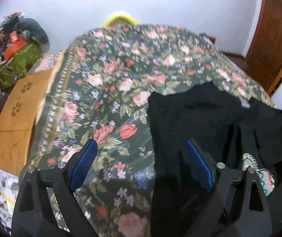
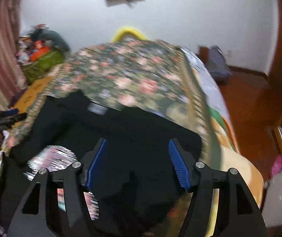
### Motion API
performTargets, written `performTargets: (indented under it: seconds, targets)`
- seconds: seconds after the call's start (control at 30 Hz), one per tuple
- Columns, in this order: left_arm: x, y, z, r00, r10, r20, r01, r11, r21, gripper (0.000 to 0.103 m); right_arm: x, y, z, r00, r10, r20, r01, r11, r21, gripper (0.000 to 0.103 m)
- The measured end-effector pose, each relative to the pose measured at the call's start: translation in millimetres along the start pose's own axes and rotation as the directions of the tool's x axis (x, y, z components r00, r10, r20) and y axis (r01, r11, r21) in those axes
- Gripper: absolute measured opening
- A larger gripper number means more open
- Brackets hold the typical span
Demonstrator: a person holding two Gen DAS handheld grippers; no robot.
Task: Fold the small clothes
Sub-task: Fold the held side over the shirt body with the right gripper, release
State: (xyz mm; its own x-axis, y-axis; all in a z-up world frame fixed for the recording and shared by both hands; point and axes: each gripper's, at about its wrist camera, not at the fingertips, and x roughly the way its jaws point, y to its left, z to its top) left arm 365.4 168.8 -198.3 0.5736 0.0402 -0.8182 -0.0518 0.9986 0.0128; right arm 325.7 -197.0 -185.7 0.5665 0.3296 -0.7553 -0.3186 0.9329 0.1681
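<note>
A black garment (image 1: 200,118) lies spread on a floral bedcover (image 1: 111,69), with a colourful printed patch (image 1: 249,160) near its front right. My left gripper (image 1: 141,142) stands wide open above the garment's left edge; one blue pad is over the flowers, the other over the black cloth. In the right wrist view the same black garment (image 2: 121,122) fills the foreground on the floral bedcover (image 2: 131,75), its printed patch (image 2: 52,158) at the lower left. My right gripper (image 2: 137,140) hangs open just over it, nothing pinched between its pads.
A wooden board (image 1: 16,118) sits at the bed's left side, beyond it a green bag (image 1: 16,65) piled with clutter. A yellow rim (image 1: 119,18) shows past the bed's far edge. A brown door (image 1: 273,39), red-brown floor (image 2: 249,102) and bed edge lie to the right.
</note>
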Motion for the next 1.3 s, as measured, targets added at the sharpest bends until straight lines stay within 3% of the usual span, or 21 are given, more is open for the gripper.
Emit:
performTargets:
  seconds: [0.13,0.27,0.37,0.43,0.5,0.53,0.7,1.07,1.3]
  targets:
    - [28.3,-6.4,3.5,0.996,-0.016,-0.085,0.018,1.0,0.013,0.089,16.8,-25.3,-15.2,0.997,-0.03,-0.071,0.033,0.998,0.05,0.06]
    - [35.5,-12.8,3.4,0.995,-0.04,-0.094,0.043,0.999,0.022,0.085,32.9,-32.2,-25.2,0.994,-0.007,-0.109,0.015,0.997,0.075,0.06]
    - [39.0,-16.5,4.9,0.992,-0.071,-0.108,0.074,0.997,0.026,0.069,37.6,-29.4,-26.9,0.994,0.042,-0.101,-0.033,0.995,0.093,0.056]
    - [41.7,-16.3,6.9,0.985,-0.112,-0.129,0.113,0.994,0.001,0.055,39.1,-24.8,-26.4,0.993,0.066,-0.096,-0.057,0.994,0.094,0.032]
    - [41.6,-16.3,8.7,0.98,-0.149,-0.131,0.146,0.989,-0.034,0.032,43.2,-20.2,-25.5,0.992,0.076,-0.103,-0.067,0.994,0.084,0.017]
    - [41.3,-17.4,9.3,0.975,-0.176,-0.138,0.172,0.984,-0.045,0.026,44.4,-17.7,-25.2,0.991,0.079,-0.105,-0.072,0.995,0.075,0.013]
    - [33.2,-21.2,9.1,0.983,-0.141,-0.116,0.138,0.99,-0.031,0.007,49.1,-9.9,-17.7,0.993,0.069,-0.096,-0.065,0.997,0.035,0.01]
    - [9.2,24.8,22.6,0.998,-0.052,-0.023,0.049,0.994,-0.096,0.005,62.5,25.7,37.8,0.995,0.09,-0.039,-0.092,0.993,-0.074,0.008]
    - [24.7,51.5,32.4,0.999,0.041,-0.033,-0.045,0.99,-0.133,0.005,88.4,42.5,73.4,0.995,0.092,-0.033,-0.095,0.99,-0.107,0.008]
